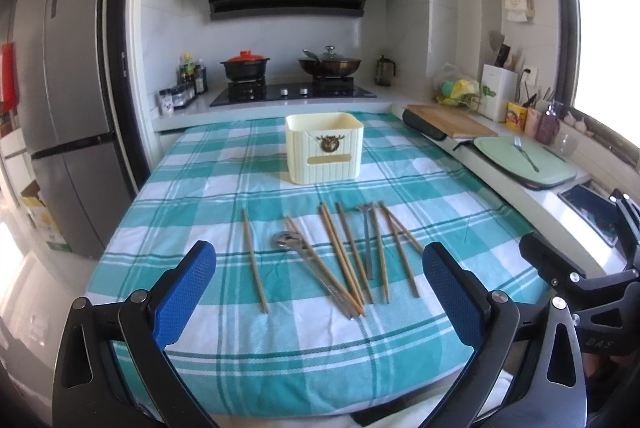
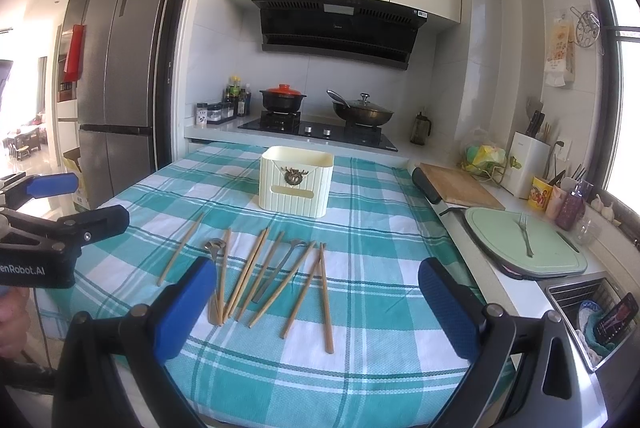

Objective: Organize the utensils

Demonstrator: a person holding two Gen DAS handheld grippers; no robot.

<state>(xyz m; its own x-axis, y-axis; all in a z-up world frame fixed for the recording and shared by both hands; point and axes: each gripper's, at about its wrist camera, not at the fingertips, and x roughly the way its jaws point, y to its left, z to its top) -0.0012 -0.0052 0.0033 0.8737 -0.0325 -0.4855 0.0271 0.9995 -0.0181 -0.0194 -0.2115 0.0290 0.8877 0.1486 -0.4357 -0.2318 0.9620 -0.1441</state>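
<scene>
Several wooden chopsticks (image 1: 348, 256) and two metal spoons (image 1: 367, 240) lie spread on a teal checked tablecloth (image 1: 224, 180). A cream utensil holder (image 1: 324, 148) stands upright behind them. My left gripper (image 1: 320, 268) is open and empty, hovering just in front of the utensils. In the right wrist view the chopsticks (image 2: 256, 272), a metal spoon (image 2: 280, 268) and the holder (image 2: 296, 182) show again. My right gripper (image 2: 318, 290) is open and empty, over the right end of the spread. The left gripper's fingers (image 2: 52, 184) show at the left edge there.
A counter runs along the right with a wooden cutting board (image 1: 452, 120), a green board holding a fork (image 1: 524, 156) and a knife block (image 1: 498, 88). A stove with two pots (image 1: 292, 68) is behind. A fridge (image 1: 68, 108) stands left. A sink rack (image 2: 592, 312) is at the right.
</scene>
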